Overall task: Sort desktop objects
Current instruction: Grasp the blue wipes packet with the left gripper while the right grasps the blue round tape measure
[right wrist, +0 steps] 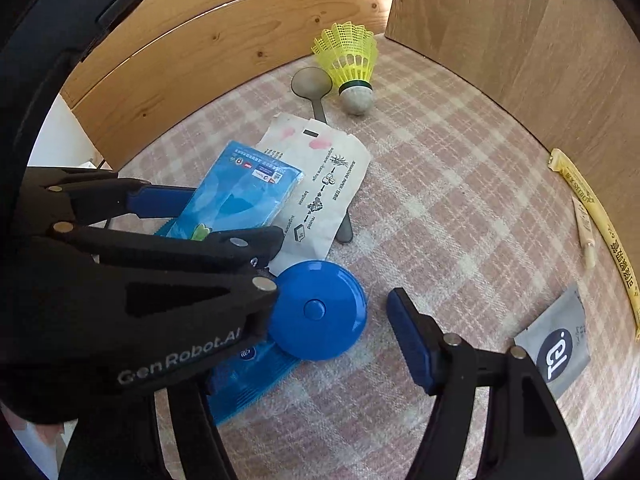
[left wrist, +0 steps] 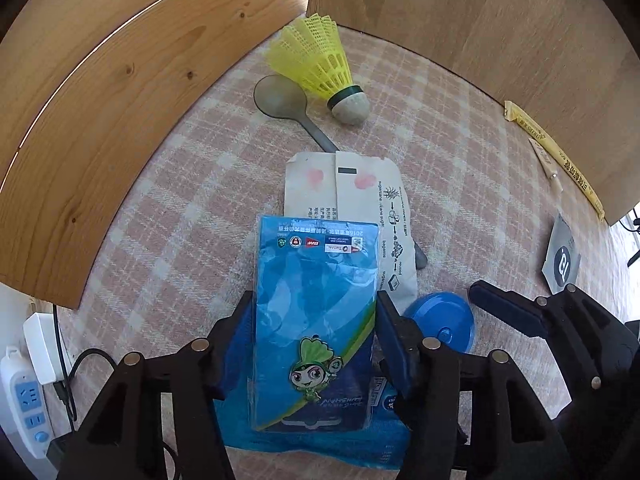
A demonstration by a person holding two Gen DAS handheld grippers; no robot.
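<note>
Two sets of fingers are at work | your left fingers (left wrist: 316, 336) bracket the blue mascot packet (left wrist: 316, 320), pads at its edges, grip uncertain | your right fingers (right wrist: 332, 312) stand spread around the blue round case (right wrist: 318, 310) | both lie on the plaid tabletop (right wrist: 440, 200) | paper sleeve (left wrist: 360, 216) and yellow shuttlecock (left wrist: 320, 64) beyond.

Right gripper (right wrist: 332, 312) jaws wide apart round blue disc (right wrist: 318, 311) on plaid cloth (right wrist: 440, 200).

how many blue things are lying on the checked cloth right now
3: blue card packet between the left gripper fingers, blue pouch under it, blue round disc beside them. More may hide underneath.
</note>
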